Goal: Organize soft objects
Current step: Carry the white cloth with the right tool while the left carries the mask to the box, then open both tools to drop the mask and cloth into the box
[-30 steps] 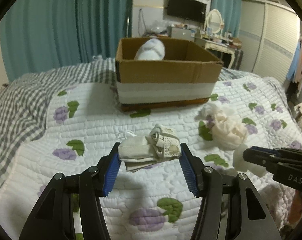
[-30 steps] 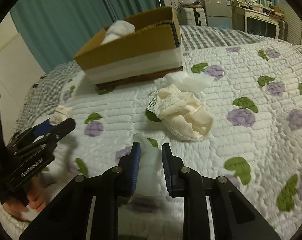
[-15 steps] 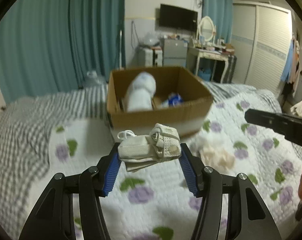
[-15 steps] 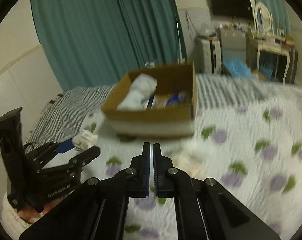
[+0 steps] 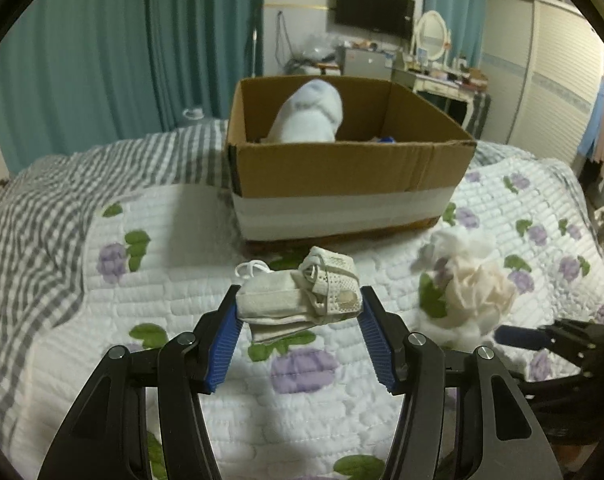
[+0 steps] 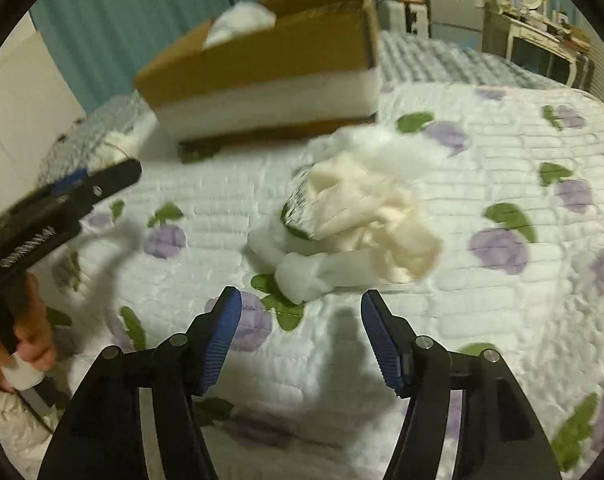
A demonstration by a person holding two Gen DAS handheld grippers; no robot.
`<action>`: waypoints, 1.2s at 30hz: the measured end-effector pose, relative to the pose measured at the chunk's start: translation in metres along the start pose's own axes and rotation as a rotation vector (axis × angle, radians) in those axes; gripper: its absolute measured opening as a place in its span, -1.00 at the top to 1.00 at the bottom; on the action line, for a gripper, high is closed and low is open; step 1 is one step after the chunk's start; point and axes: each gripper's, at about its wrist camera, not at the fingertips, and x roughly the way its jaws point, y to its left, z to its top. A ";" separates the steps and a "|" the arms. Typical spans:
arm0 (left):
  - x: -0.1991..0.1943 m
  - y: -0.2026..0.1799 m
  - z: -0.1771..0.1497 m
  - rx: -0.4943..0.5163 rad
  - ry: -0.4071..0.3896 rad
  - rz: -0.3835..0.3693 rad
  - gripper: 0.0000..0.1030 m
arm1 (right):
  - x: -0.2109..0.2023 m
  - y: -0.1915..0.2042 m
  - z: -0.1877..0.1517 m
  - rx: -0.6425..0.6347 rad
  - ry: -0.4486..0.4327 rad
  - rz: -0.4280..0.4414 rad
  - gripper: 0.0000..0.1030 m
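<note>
We find the left tool (image 5: 300, 312) clamped on folded cream socks (image 5: 298, 300), short of the cardboard box (image 5: 342, 168). The right tool (image 6: 300, 312) is opening, empty, before the white sock (image 6: 322, 272) on the bed (image 6: 482, 168). We advise bracketing it fully before closing.

box (image 5: 342, 176) contents mostly hidden by front wall; small blue item (image 5: 387, 139) unidentifiable. right-wrist view motion-blurred. right gripper (image 5: 542, 338) cut off at frame edge.

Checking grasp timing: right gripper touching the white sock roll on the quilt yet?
Apart. The right wrist view shows the right gripper opening with only quilt between its pads; the white sock roll lies just beyond the tips.
</note>
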 end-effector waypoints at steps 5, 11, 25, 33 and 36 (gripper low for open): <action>0.001 0.002 -0.001 0.003 -0.004 -0.010 -0.09 | 0.028 0.001 0.012 0.034 0.033 -0.042 -0.38; -0.004 0.003 -0.006 0.002 -0.012 -0.008 -0.09 | 0.025 -0.001 0.010 0.043 0.004 -0.087 0.37; -0.049 -0.007 0.005 0.005 -0.076 -0.035 -0.09 | -0.080 0.013 -0.004 0.012 -0.232 -0.014 0.51; -0.065 -0.019 0.088 0.083 -0.207 0.001 -0.09 | -0.139 0.022 0.095 -0.128 -0.415 0.034 0.50; -0.051 -0.019 0.122 0.143 -0.245 0.032 -0.09 | -0.148 0.028 0.140 -0.202 -0.447 0.028 0.48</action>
